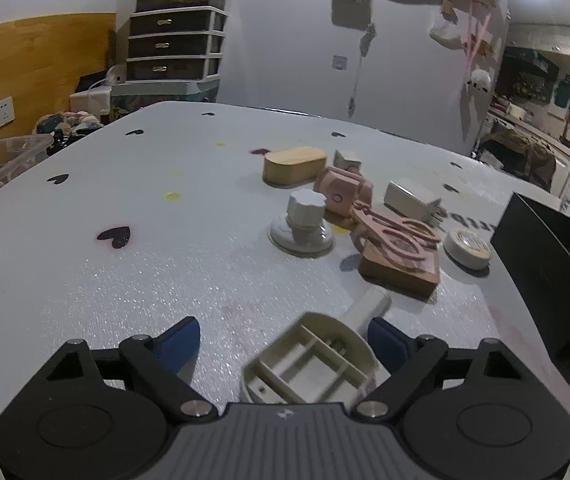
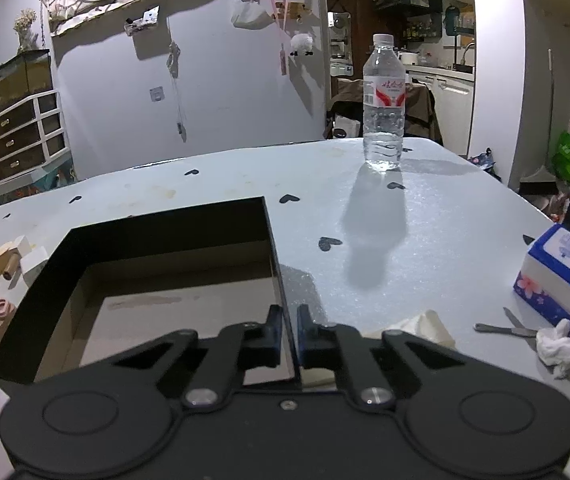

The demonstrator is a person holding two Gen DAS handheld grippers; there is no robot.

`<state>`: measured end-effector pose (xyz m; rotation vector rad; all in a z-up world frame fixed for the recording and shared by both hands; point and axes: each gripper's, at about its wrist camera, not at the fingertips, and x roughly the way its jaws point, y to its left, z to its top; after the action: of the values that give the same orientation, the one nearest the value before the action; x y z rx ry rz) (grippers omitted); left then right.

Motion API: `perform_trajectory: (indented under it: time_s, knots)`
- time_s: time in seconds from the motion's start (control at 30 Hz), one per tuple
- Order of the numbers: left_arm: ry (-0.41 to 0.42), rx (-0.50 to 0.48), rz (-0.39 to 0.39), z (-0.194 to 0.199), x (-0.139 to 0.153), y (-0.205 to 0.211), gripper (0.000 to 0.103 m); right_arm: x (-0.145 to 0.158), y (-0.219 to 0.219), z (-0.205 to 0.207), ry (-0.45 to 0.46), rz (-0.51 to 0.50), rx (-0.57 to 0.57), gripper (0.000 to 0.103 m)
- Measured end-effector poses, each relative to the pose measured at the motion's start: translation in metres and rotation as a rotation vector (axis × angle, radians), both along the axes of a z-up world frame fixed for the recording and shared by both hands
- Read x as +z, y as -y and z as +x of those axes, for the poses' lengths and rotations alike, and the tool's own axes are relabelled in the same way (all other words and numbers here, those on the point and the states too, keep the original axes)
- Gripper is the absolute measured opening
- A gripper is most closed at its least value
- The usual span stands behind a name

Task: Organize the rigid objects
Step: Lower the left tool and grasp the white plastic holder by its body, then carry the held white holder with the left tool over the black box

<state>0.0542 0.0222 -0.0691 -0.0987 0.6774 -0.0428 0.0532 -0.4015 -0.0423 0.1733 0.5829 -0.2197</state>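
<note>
Two grippers at work: right gripper (image 2: pixel 290 334) clamps the black box (image 2: pixel 157 224) by its side wall; left gripper (image 1: pixel 283 344) stands wide around a cream plastic piece (image 1: pixel 313 360) on the table (image 1: pixel 85 280), pads apparently not pressing. Risks: thin wall slipping or tilting; off-centre piece twisting out.

Black open-top box (image 2: pixel 157 240) sits upright on the counter, inside bare; beside it a loose cluster: oval wooden box (image 1: pixel 294 165), white knob on round base (image 1: pixel 303 220), pink wooden pieces (image 1: pixel 389 236), white round tin (image 1: pixel 467 245). Cream ribbed plastic part (image 1: pixel 311 360) lies tilted, nearest, apart from the cluster.
</note>
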Motion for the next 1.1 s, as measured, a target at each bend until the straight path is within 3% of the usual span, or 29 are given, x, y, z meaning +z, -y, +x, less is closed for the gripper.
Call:
perform_trajectory:
  time_s: [0.3,0.5,0.7,0.87,1.1]
  knots:
    - [-0.026,-0.11,0.026,-0.015,0.003,0.007,0.08,0.0,0.0,-0.005,0.011,0.013,0.002,0.005]
    - [-0.024,-0.111,0.044,-0.018,0.003,0.005,0.064,-0.001,0.001,-0.006,0.02,0.014,0.0,0.005]
    - [0.007,-0.146,0.044,-0.015,0.0,0.006,0.064,-0.002,0.0,-0.006,0.023,0.01,0.0,0.005]
    - [0.021,-0.164,-0.014,-0.009,0.001,0.008,0.063,-0.002,-0.002,-0.006,0.023,-0.001,-0.002,0.005]
    - [0.049,-0.216,-0.007,0.005,0.015,0.027,0.063,-0.001,-0.001,-0.004,0.015,0.008,0.001,0.005]
